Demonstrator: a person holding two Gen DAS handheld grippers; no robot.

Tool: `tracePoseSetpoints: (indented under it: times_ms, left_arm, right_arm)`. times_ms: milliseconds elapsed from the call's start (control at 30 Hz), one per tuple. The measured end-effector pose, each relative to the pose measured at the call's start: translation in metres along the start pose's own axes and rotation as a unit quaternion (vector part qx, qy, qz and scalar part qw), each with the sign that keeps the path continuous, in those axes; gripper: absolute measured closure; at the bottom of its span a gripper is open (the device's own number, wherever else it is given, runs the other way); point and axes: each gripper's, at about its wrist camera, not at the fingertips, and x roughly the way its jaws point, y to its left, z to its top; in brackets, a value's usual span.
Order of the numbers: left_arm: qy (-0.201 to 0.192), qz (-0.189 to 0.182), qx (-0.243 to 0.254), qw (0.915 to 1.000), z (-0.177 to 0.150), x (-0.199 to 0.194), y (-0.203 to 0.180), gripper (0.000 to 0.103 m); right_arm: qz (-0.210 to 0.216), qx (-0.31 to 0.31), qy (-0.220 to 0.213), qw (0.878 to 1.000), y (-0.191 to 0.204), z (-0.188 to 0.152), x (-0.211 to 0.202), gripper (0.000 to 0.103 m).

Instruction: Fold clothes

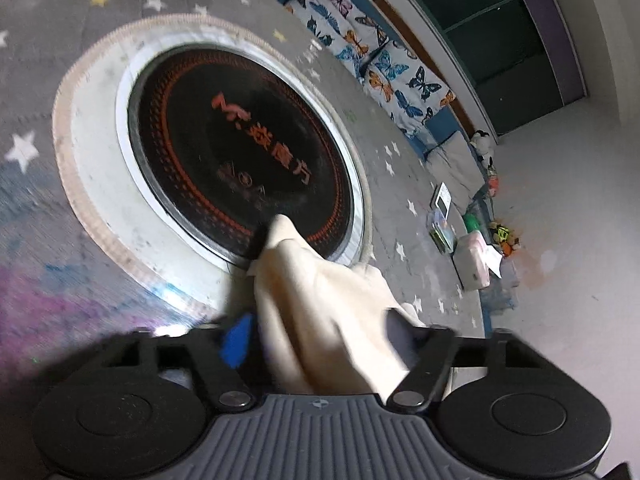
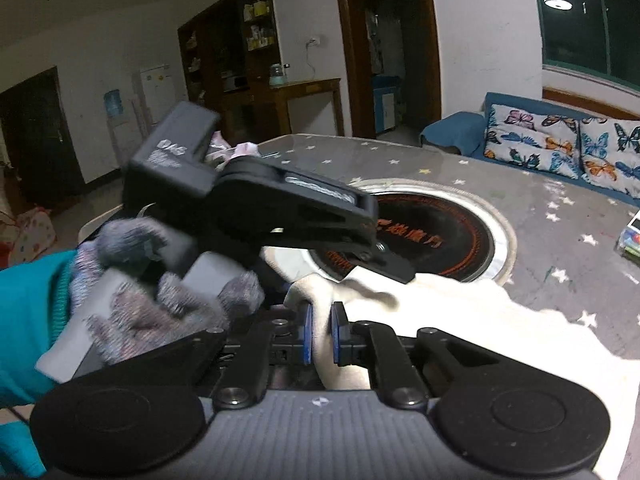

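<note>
Gloved hand (image 2: pixel 160 292): at far left of the right wrist view, in a grey knit glove with a teal sleeve (image 2: pixel 28 320), wrapped around the handle of the left gripper.
Left gripper (image 1: pixel 316 344): clenched on a bunch of cream cloth; blue pad (image 1: pixel 238 342) showing on one side, the other finger hidden behind the fabric.
Cream cloth (image 1: pixel 316 300): lifted and bunched between both grippers, one corner hanging over the edge of the black round plate; the rest spread low to the right across the table in the right wrist view.
Right gripper (image 2: pixel 320 334): blue pads pinched tight on a fold of the same cloth.
Round plate (image 1: pixel 240 152): black with orange lettering, set in the middle of the table inside a pale ring.
Table (image 1: pixel 40 80): grey cover printed with white stars.
Sofa (image 2: pixel 560 148): beyond the table at right, blue with butterfly cushions.
</note>
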Motion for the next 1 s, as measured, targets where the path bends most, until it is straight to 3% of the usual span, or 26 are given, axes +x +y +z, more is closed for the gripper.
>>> tracePoseSetpoints:
  times_ms: [33,133,267,333,467,633,833,1000]
  left_arm:
    - [0.004,-0.002,-0.002,1.0,-0.001,0.002,0.001,0.071]
    - [0.005,-0.003,-0.002,1.0,-0.002,0.005,0.005,0.082]
    - [0.0,0.006,0.01,0.9999,-0.003,0.004,0.006,0.083]
    - [-0.005,0.011,0.022,0.9997,-0.004,0.004,0.004,0.083]
    - [-0.013,0.019,0.05,0.9985,-0.007,0.003,-0.002,0.083]
    - [-0.017,0.027,0.069,0.9971,-0.008,0.004,-0.006,0.083]
    - [-0.023,0.039,0.093,0.9946,-0.01,0.004,-0.013,0.083]
    - [-0.029,0.043,0.126,0.9907,-0.012,0.003,-0.026,0.083]
  right_arm:
    - [0.004,0.001,0.001,1.0,0.0,-0.002,0.0,0.094]
    - [0.007,0.016,0.004,1.0,-0.005,-0.006,-0.001,0.089]
    - [-0.021,0.046,-0.007,0.999,-0.022,-0.011,-0.016,0.08]
    - [-0.052,0.063,-0.011,0.997,-0.037,-0.015,-0.025,0.065]
    - [-0.127,0.106,-0.011,0.986,-0.075,-0.028,-0.036,0.063]
    - [-0.207,0.174,-0.011,0.963,-0.128,-0.044,-0.047,0.061]
    - [-0.24,0.228,-0.007,0.944,-0.165,-0.065,-0.048,0.061]
    - [-0.225,0.248,-0.01,0.942,-0.173,-0.07,-0.041,0.064]
